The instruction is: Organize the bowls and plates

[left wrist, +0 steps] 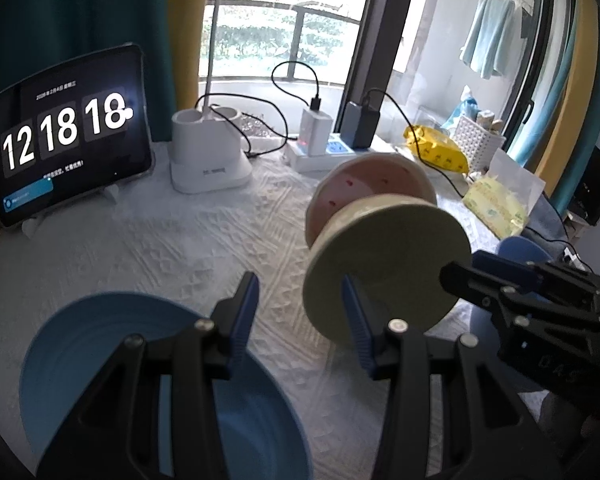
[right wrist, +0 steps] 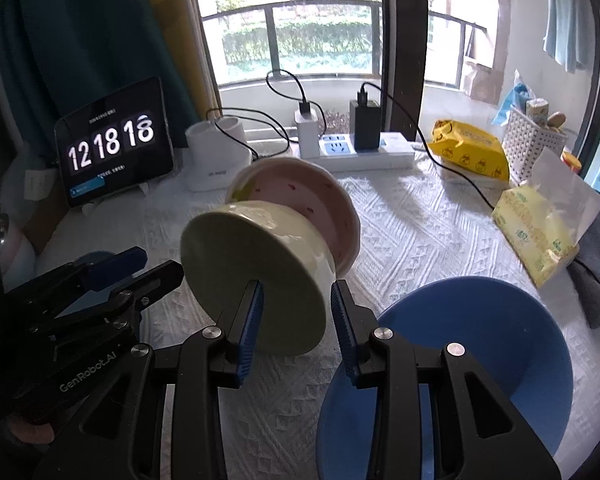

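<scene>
A tilted green bowl (right wrist: 256, 280) is being held beside the blue bowl (right wrist: 480, 344), its rim between the parted fingers of the right gripper (right wrist: 296, 320). The left gripper (left wrist: 300, 320) is being kept apart, gripping nothing.

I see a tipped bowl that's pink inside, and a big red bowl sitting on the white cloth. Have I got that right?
Not quite. The big bowl is blue, not red, as the right wrist view shows. The tipped bowl is indeed pink inside, and the blue one does sit on the white cloth.
</scene>
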Available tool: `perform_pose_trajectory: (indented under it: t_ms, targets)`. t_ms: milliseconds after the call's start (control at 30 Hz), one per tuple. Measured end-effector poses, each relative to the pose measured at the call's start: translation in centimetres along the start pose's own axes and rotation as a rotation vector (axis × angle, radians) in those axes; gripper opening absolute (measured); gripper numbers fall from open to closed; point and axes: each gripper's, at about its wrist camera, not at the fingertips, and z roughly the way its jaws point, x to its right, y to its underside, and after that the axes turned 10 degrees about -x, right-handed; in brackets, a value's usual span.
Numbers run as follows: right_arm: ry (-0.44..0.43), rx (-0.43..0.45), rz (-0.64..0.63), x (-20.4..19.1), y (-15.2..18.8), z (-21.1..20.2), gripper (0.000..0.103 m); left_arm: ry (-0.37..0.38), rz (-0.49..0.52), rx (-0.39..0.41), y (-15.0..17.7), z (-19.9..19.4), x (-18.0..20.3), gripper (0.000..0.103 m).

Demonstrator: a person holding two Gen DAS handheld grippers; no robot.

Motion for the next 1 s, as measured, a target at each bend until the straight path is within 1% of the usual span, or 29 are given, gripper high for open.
perform_pose_trajectory:
  t_ms: [133, 267, 433, 533, 633, 700, 767, 800, 867, 1000]
  targets:
    - [0.0, -0.023, 0.005, 0.0, -0.2, 0.5, 0.037, -0.016, 0.016, -0.026, -0.4, 0.6, 0.6, 0.045]
    - [0.016, -0.044, 0.016, -0.2, -0.3, 1.1, 0.037, -0.028, 0.02, -0.079, -0.6, 1.7, 1.0, 0.045]
    - [0.064, -0.039, 0.012, -0.7, -0.3, 1.6, 0.037, -0.041, 0.022, -0.108, -0.8, 2.4, 1.1, 0.044]
    - [0.099, -0.041, 0.007, -1.0, -0.3, 2.1, 0.034, -0.023, 0.026, -0.138, -0.8, 3.1, 1.1, 0.043]
    - [0.11, -0.035, 0.015, -0.8, -0.3, 2.1, 0.027, -0.021, 0.077, -0.128, -0.6, 3.0, 2.1, 0.043]
    - [0.113, -0.025, 0.016, -0.6, -0.3, 2.0, 0.018, -0.041, 0.085, -0.121, -0.5, 3.0, 2.3, 0.042]
    - [0.111, -0.025, 0.02, -0.4, -0.4, 2.0, 0.015, -0.046, 0.078, -0.105, -0.5, 3.0, 2.1, 0.035]
    - [0.11, -0.026, 0.023, -0.3, -0.4, 2.0, 0.012, -0.05, 0.072, -0.103, -0.6, 3.1, 2.0, 0.033]
    - [0.106, -0.025, 0.023, -0.3, -0.3, 1.9, 0.01, -0.048, 0.06, -0.103, -0.8, 3.1, 1.6, 0.027]
    - [0.097, -0.023, 0.029, -0.2, -0.2, 1.8, 0.01, -0.038, 0.051, -0.101, -0.9, 3.0, 1.2, 0.023]
